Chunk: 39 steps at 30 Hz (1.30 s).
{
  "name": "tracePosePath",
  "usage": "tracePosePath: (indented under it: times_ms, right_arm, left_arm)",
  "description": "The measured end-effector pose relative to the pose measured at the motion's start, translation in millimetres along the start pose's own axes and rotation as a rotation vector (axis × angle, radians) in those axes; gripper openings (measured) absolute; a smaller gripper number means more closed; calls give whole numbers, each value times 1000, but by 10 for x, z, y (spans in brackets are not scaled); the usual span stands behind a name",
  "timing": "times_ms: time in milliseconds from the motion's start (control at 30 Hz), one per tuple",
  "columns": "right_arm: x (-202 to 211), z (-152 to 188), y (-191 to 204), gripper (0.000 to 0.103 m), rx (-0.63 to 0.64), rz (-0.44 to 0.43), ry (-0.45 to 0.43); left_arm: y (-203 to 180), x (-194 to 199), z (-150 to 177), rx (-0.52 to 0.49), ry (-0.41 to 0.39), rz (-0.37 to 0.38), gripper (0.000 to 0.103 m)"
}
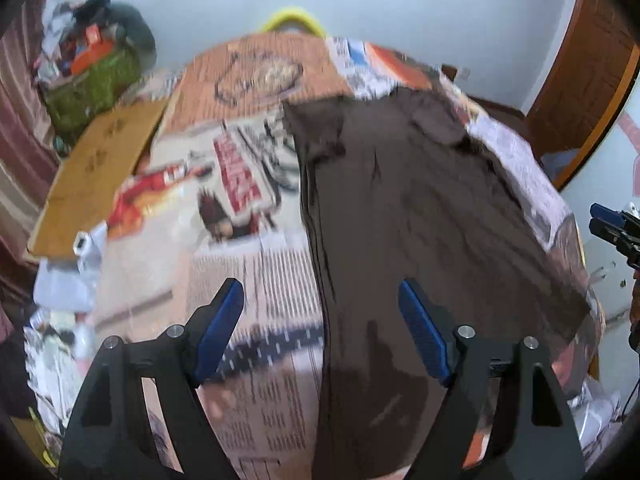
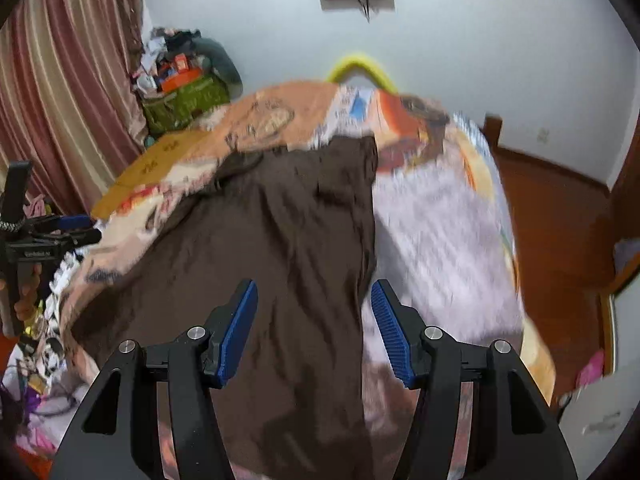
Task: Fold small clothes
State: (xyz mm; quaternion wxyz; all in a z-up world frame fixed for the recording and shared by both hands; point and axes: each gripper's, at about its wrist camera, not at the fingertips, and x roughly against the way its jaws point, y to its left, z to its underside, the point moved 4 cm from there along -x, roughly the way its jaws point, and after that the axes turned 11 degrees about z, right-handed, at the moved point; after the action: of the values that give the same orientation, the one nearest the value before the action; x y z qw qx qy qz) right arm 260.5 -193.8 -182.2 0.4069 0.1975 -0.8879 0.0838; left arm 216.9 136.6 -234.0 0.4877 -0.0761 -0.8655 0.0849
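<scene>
A dark brown garment lies spread flat on a table covered with newspaper. Its folded left edge runs straight down the left wrist view. My left gripper hovers open above that edge, one blue pad over the paper and one over the cloth, with nothing between them. In the right wrist view the garment fills the middle, its right edge beside bare newspaper. My right gripper is open above that edge and holds nothing. Each gripper also shows at the other view's side: right gripper, left gripper.
A cardboard sheet and a small white charger lie at the table's left. A green bag piled with clutter stands by a striped curtain. A yellow curved thing sits behind the table. A wooden door is at right.
</scene>
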Motion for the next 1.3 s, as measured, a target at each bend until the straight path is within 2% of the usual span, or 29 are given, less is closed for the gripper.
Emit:
tracePosePath:
  times_ms: [267, 333, 533, 600, 667, 700, 767, 800, 833, 900, 933, 1133, 1300]
  right_arm:
    - [-334, 594, -121, 55, -26, 9, 157]
    - [-412, 697, -135, 55, -28, 15, 189]
    - [-525, 915, -140, 55, -20, 22, 240]
    - [-554, 948, -150, 55, -35, 9, 241]
    - [-567, 965, -153, 55, -55, -11, 239]
    - [-578, 964, -152, 54, -61, -17, 239]
    - [-573, 965, -120, 43, -67, -37, 238]
    - [-571, 972, -101, 35, -66, -48, 237]
    - [-570, 972, -78, 24, -62, -62, 239]
    - [-561, 977, -47, 11, -59, -72, 237]
    - [-557, 972, -30, 9, -55, -79, 233]
    - [-518, 873, 32, 8, -17, -65, 192]
    - [-449, 678, 43, 7, -18, -73, 132]
  left_arm:
    - [-73, -265, 402, 6, 97, 32, 79]
    - [-92, -294, 443, 1, 108, 40, 76]
    - [-148, -326, 518, 10, 107, 91, 49]
    - [-154, -336, 514, 17, 104, 94, 32]
    - [-162, -348, 507, 20, 103, 96, 22]
    - [-166, -352, 504, 21, 102, 96, 17]
    - [-161, -356, 496, 26, 100, 93, 9]
    - [-159, -360, 491, 28, 98, 93, 5]
    - [-159, -358, 487, 30, 96, 93, 5]
    - [-153, -355, 480, 29, 92, 93, 4]
    - [-154, -349, 474, 25, 89, 88, 4]
    - [-117, -271, 373, 15, 51, 58, 3]
    - [-93, -148, 161, 12, -10, 42, 3]
